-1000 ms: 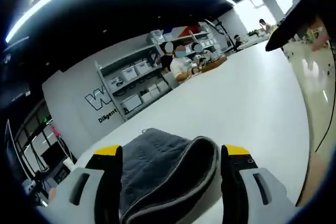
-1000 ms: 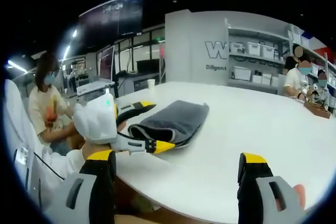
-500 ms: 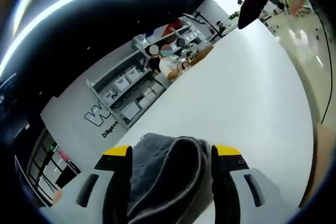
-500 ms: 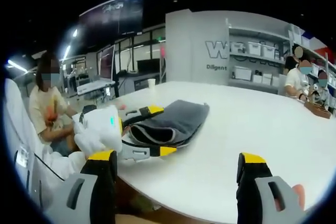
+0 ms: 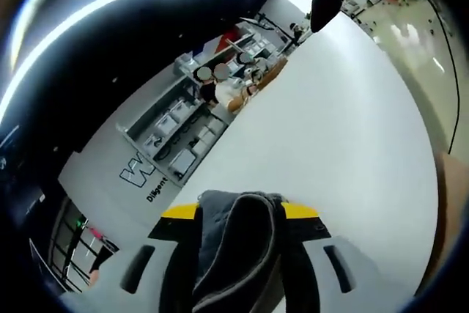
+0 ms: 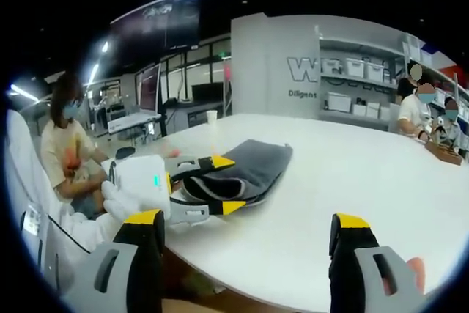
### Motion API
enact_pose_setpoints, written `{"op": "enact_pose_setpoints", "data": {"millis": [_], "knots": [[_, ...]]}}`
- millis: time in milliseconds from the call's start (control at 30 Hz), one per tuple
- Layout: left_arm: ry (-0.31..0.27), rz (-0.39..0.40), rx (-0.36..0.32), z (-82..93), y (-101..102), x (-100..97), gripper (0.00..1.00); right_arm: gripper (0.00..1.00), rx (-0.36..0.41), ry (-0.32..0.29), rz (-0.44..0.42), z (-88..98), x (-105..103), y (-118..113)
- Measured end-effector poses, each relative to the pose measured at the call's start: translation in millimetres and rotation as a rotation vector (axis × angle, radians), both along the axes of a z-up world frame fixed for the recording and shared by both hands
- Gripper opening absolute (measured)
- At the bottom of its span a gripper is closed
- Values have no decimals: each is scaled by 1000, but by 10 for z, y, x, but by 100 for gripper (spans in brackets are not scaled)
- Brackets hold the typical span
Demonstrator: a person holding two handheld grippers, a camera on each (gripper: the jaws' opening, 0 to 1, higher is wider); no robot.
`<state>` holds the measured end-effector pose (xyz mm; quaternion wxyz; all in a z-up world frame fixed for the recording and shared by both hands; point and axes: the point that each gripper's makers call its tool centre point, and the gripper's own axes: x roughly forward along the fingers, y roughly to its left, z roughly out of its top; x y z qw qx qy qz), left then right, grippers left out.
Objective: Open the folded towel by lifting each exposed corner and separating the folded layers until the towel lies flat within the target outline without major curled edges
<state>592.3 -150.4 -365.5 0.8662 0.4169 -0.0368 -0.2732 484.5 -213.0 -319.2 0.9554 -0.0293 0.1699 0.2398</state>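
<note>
A: Start from the left. What has the left gripper [image 6: 209, 185] got?

B: Its jaws are pinched on the near end of the grey towel [image 6: 242, 168], which lies folded on the white table [image 6: 381, 174] toward the near rim. In the left gripper view the towel [image 5: 238, 243] bunches up between the two yellow-tipped jaws of the left gripper [image 5: 240, 214], several layers at once by the look of the piped edge.

A: And further right?

B: The right gripper [image 6: 245, 225] hangs over the table's near edge with its jaws spread wide and nothing between them, well apart from the towel. I can't make out any target outline on the table.

A: What could go wrong?

B: I'd judge the left gripper holds the whole stack, not one corner. Lift now and the towel likely rises as a bundle instead of opening. It also sits near the rim, so a pull toward the person could drag it off. With the right gripper idle, nothing pins the lower layers.

A: Anything changed from a second ago?

B: Yes. The left jaws stood wide on either side of the towel then; they have since drawn in and squeezed the cloth into a narrower hump. The right gripper stays where it was, equally wide.
</note>
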Motion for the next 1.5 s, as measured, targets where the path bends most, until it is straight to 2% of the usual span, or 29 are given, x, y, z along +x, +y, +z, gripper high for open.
{"op": "enact_pose_setpoints", "data": {"millis": [200, 600, 733, 1033, 1100, 1133, 1200, 1267, 1500], "knots": [[-5, -18, 22, -15, -31, -25, 31, 92, 5, -5, 0, 18, -1, -5], [44, -52, 64, -144, -82, -56, 18, 90, 10, -3, -28, 19, 13, -86], [67, -59, 70, -187, -88, -72, 14, 91, 19, -22, -30, 61, 13, -91], [139, -64, 62, -273, -79, -95, 6, 91, 17, -22, -40, 55, 17, -114], [175, -65, 42, -304, -81, -105, 5, 91, 16, -21, -41, 53, 18, -117], [216, -71, 20, -345, -93, -125, 4, 91, 17, -21, -42, 53, 19, -118], [284, -73, -46, -379, -99, -132, 4, 91, 18, -21, -42, 54, 18, -118], [319, -68, -112, -363, -74, -117, 4, 91, 19, -23, -42, 58, 17, -119], [523, -95, -435, -258, -12, -119, 4, 90, 21, -24, -44, 61, 16, -125]]}}
